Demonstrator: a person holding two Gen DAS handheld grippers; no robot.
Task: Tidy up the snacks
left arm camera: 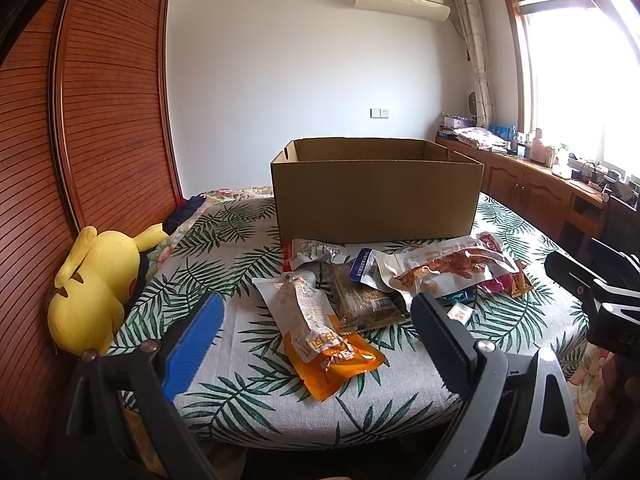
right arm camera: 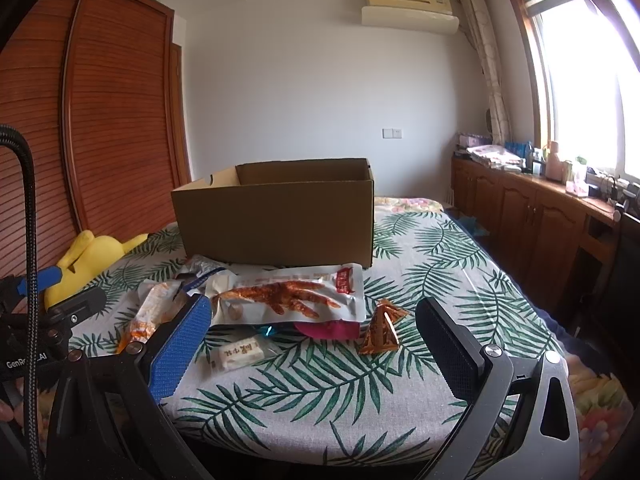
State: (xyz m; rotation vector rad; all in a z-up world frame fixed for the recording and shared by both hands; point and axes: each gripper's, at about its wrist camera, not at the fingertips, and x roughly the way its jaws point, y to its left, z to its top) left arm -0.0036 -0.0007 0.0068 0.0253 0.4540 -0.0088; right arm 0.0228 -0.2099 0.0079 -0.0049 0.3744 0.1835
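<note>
An open cardboard box [left arm camera: 376,192] [right arm camera: 276,216] stands on the leaf-print bed cover [left arm camera: 240,392] [right arm camera: 320,384]. In front of it lies a pile of snack packets: an orange-and-white pouch [left arm camera: 316,332], a brown seeded bar pack [left arm camera: 364,300], a white chicken-feet pack [left arm camera: 444,268] [right arm camera: 288,296], a small white candy [right arm camera: 238,354] and a gold pyramid snack [right arm camera: 382,326]. My left gripper [left arm camera: 316,348] hovers open over the orange pouch. My right gripper [right arm camera: 316,348] hangs open just short of the pile. Neither holds anything.
A yellow plush toy [left arm camera: 92,284] [right arm camera: 92,256] lies at the bed's left edge against a slatted wooden wardrobe [left arm camera: 100,100]. Wooden cabinets [right arm camera: 532,216] with clutter line the right wall under the window. The other gripper's body shows at the right edge [left arm camera: 600,300].
</note>
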